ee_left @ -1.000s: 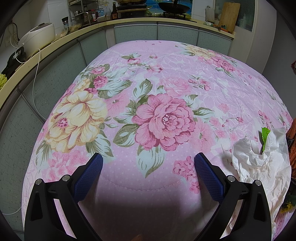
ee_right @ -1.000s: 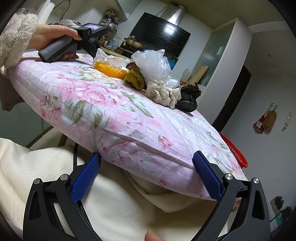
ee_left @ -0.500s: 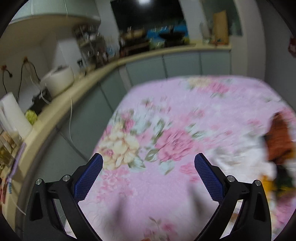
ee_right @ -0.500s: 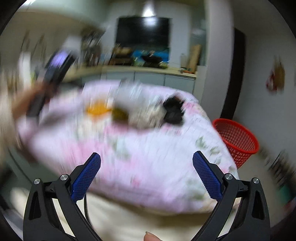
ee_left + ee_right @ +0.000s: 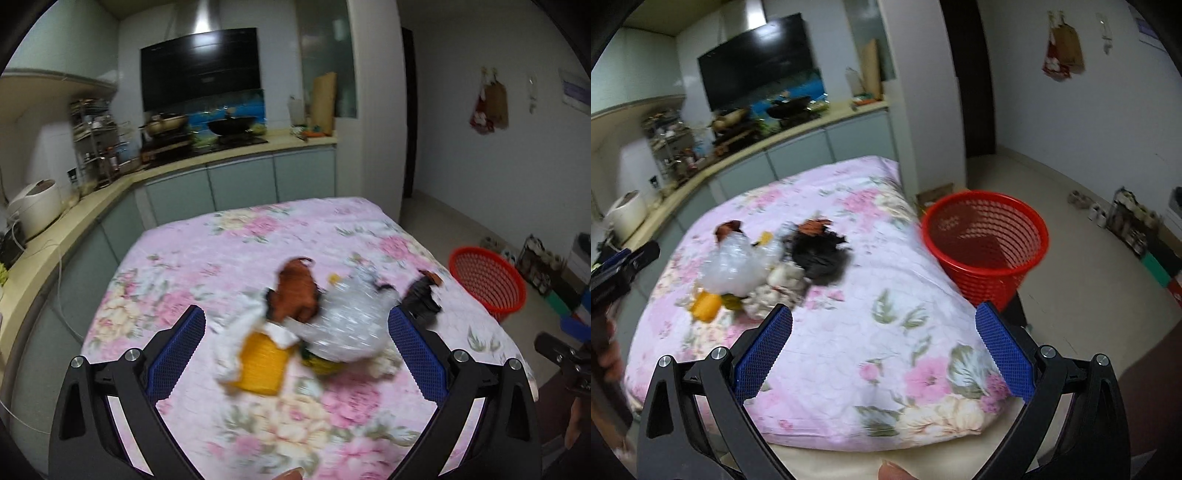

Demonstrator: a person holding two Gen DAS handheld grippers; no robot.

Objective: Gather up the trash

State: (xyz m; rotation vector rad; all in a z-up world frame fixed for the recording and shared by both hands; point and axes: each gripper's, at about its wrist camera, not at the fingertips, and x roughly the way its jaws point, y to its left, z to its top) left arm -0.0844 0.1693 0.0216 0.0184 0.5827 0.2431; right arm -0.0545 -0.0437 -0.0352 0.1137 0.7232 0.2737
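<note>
Left gripper (image 5: 295, 350): two black angular arms, each carrying two silver round-head screws, are ending in fingers (image 5: 177, 354) faced with blue diamond-textured pads; white strips are showing through the arm cut-outs. Right gripper (image 5: 884, 350): the same build is showing, black frame, silver screws, blue mesh-patterned fingers (image 5: 1004, 354). A fingertip is peeking in at the bottom edge of each view.

Heap of crumpled trash (image 5: 768, 266) on quilt; empty red basket (image 5: 986, 243) alongside.
</note>
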